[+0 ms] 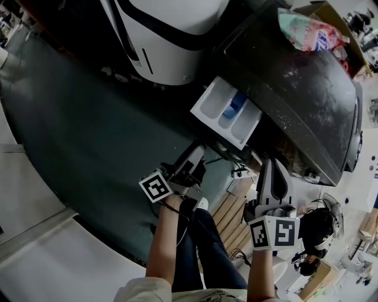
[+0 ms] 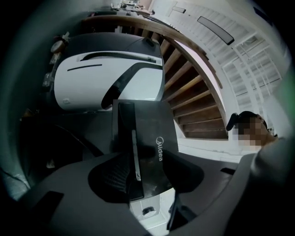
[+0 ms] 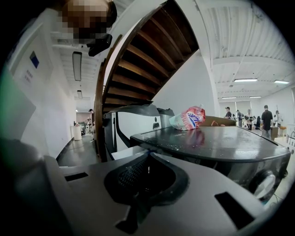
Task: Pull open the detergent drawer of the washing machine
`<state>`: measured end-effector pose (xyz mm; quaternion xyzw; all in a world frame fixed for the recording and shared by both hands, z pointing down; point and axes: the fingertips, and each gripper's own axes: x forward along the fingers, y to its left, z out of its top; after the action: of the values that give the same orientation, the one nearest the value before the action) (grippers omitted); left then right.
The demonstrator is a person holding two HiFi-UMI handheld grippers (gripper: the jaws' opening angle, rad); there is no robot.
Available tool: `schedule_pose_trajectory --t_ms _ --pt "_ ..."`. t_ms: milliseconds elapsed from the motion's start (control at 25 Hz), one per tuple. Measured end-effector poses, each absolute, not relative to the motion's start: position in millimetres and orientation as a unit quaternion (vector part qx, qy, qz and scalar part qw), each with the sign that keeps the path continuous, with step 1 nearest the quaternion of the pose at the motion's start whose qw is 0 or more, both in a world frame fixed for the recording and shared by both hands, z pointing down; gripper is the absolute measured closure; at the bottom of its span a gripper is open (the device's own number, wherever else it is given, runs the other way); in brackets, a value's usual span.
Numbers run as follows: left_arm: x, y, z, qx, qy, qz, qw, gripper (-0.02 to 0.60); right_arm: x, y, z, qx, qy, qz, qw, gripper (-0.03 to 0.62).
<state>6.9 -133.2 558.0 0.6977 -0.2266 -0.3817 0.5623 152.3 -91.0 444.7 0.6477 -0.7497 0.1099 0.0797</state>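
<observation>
The washing machine (image 1: 295, 88) has a dark glossy top, and its white detergent drawer (image 1: 227, 112) stands pulled out, showing a blue compartment. My left gripper (image 1: 198, 154) sits just below the drawer's front end. In the left gripper view the drawer's dark front panel (image 2: 147, 124) with its thin handle strip stands between the spread jaws of the left gripper (image 2: 150, 156), whose pads do not press on it. My right gripper (image 1: 274, 171) hangs to the right, beside the machine's front, holding nothing. In its own view the right gripper (image 3: 147, 159) has its tips together, and the machine's top (image 3: 207, 138) lies ahead.
A white and black appliance (image 1: 165, 35) stands left of the washer. A pink and blue detergent bag (image 1: 307, 32) lies on the machine's top near a cardboard box (image 1: 336, 17). Wooden stairs (image 2: 193, 92) rise behind. Several people (image 3: 265, 115) stand far off.
</observation>
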Motion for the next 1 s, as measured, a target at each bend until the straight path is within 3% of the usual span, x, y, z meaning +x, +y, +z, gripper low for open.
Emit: schedule_pose_trajectory --t_ms 360,760,1000 --pt "16 -146 554 0.695 -0.203 -0.402 0.561 0.344 159 -89 452 0.650 -0.747 0.111 0.084 0.580" --pt "11 -147 546 0.693 -0.186 -0.430 0.548 0.414 160 -89 455 0.651 -0.745 0.113 0.087 0.580" --pt "5 -135 551 0.693 -0.192 -0.427 0.549 0.411 159 -85 456 0.651 -0.746 0.112 0.085 0.580"
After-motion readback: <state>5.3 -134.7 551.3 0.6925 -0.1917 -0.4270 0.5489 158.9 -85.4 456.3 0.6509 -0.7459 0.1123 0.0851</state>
